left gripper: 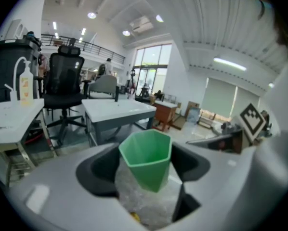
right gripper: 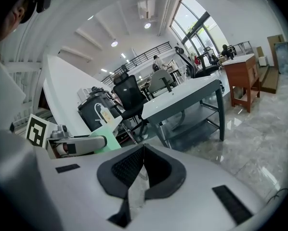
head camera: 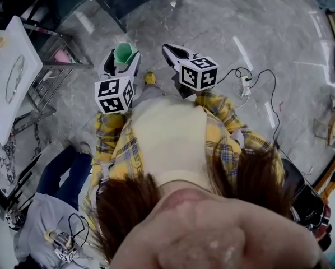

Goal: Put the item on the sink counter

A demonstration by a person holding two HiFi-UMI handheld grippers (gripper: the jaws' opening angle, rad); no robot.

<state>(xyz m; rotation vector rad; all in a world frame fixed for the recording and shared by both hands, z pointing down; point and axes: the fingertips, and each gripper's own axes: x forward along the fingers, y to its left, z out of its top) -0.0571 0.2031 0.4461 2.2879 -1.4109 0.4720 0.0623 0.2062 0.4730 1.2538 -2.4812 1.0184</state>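
Note:
A green plastic cup [head camera: 124, 52] sits upright between the jaws of my left gripper [head camera: 122, 65], which is shut on it and held over the floor in front of my body. In the left gripper view the cup [left gripper: 146, 153] fills the gap between the dark pads [left gripper: 97, 170]. My right gripper [head camera: 175, 54] is beside it to the right, shut with nothing in it; its jaws meet tip to tip [right gripper: 143, 150]. The white sink counter [head camera: 22, 55] stands to my left, and it shows with a tap [left gripper: 18, 73] and a soap bottle [left gripper: 26, 84] in the left gripper view.
Another person [head camera: 61, 189] sits on the floor at lower left. Cables and a power strip [head camera: 247, 84] lie on the grey floor to the right. A black office chair [left gripper: 64, 83] and a grey table [left gripper: 117, 109] stand ahead of the left gripper.

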